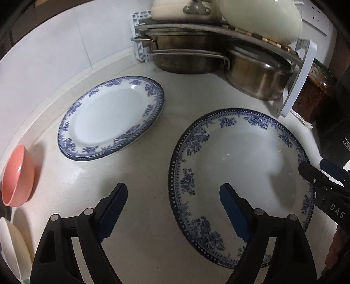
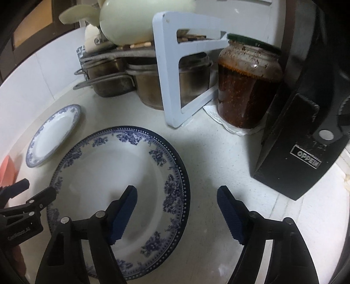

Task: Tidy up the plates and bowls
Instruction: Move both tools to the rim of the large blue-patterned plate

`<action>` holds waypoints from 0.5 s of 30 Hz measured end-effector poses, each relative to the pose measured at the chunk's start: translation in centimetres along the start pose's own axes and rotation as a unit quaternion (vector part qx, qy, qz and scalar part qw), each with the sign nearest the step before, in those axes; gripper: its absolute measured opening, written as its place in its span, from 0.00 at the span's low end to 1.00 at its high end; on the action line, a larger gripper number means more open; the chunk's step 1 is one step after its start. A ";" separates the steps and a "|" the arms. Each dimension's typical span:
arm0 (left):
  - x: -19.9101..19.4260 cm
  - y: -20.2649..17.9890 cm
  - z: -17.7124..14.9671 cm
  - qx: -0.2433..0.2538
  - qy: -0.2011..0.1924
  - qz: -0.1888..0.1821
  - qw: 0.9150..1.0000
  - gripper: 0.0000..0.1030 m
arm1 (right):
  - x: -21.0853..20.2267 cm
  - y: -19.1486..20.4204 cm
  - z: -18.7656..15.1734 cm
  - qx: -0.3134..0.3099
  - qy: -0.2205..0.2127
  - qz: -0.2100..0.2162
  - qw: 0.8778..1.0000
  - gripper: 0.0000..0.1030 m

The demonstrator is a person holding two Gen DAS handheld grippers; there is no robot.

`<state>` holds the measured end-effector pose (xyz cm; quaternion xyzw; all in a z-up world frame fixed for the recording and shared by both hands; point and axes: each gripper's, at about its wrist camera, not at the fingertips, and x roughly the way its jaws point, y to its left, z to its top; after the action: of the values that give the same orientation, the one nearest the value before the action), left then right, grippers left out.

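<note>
Left wrist view, kitchen counter (image 1: 153,113): left gripper (image 1: 174,209) hangs over the white worktop w/ jaws spread wide, nothing between them; one blue pad (image 1: 235,215) sits above the near rim of the large blue-and-white plate (image 1: 238,166), the other over bare counter. A smaller plate (image 1: 109,118) of the same floral pattern lies flat farther back to the left, well apart from the big one. At far left a pink bowl (image 1: 17,177) stands near the wall, w/ a white bowl (image 1: 11,244) below it at frame edge. Steel pots (image 1: 218,63) sit under a white rack (image 1: 299,76) in the back corner, a cream vessel (image 1: 260,19) on top. Right wrist view: right gripper (image 2: 177,213) also wide open & empty, left finger over the large plate's well, right finger over bare counter just beside its rim. Glass jar (image 2: 247,87) of dark red-brown contents, green lid, stands on a paper towel (image 2: 218,118) next to the rack; black box marked "OPPEIN" (image 2: 291,153) leans at right. Each gripper shows at the edge of the other's view.
</note>
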<state>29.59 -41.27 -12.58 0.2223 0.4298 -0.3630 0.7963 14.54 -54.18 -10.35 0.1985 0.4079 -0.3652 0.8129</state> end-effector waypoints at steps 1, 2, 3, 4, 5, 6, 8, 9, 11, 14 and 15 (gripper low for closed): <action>0.2 -0.1 0.0 0.000 0.003 -0.002 1.000 0.81 | 0.2 0.0 0.0 0.000 0.003 0.002 1.000 0.69; 0.4 -0.1 0.1 -0.001 0.004 -0.004 1.000 0.81 | 0.5 0.0 0.1 -0.002 0.006 0.004 1.000 0.69; 0.5 -0.2 0.2 -0.001 0.005 -0.006 1.000 0.80 | 0.8 0.0 0.1 -0.003 0.011 0.002 1.000 0.68; 0.6 -0.2 0.2 0.000 0.006 -0.007 1.000 0.80 | 1.0 -0.1 0.1 -0.004 0.014 0.004 1.000 0.65; 0.7 -0.2 0.2 0.000 0.006 -0.009 1.000 0.79 | 1.2 -0.1 0.1 -0.004 0.017 0.006 1.000 0.64; 0.9 -0.3 0.2 0.000 0.007 -0.010 1.000 0.78 | 1.3 -0.1 0.1 -0.003 0.019 0.007 1.000 0.64; 1.1 -0.4 0.4 0.000 0.010 -0.016 1.000 0.74 | 1.6 -0.2 0.2 -0.004 0.021 0.010 1.000 0.63; 1.3 -0.4 0.5 0.000 0.011 -0.017 1.000 0.73 | 1.8 -0.2 0.2 -0.003 0.023 0.012 1.000 0.62; 1.5 -0.5 0.6 -0.002 0.011 -0.018 1.000 0.73 | 2.1 -0.2 0.3 -0.003 0.028 0.015 0.999 0.60; 1.6 -0.5 0.7 -0.003 0.014 -0.021 1.000 0.68 | 2.4 -0.3 0.4 -0.001 0.033 0.018 0.999 0.58; 1.7 -0.6 0.8 -0.002 0.015 -0.022 1.000 0.65 | 2.6 -0.3 0.5 0.000 0.035 0.019 0.999 0.57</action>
<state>30.18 -42.81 -13.66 0.2161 0.4474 -0.3762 0.7820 15.63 -55.77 -12.17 0.2190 0.4322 -0.3426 0.8049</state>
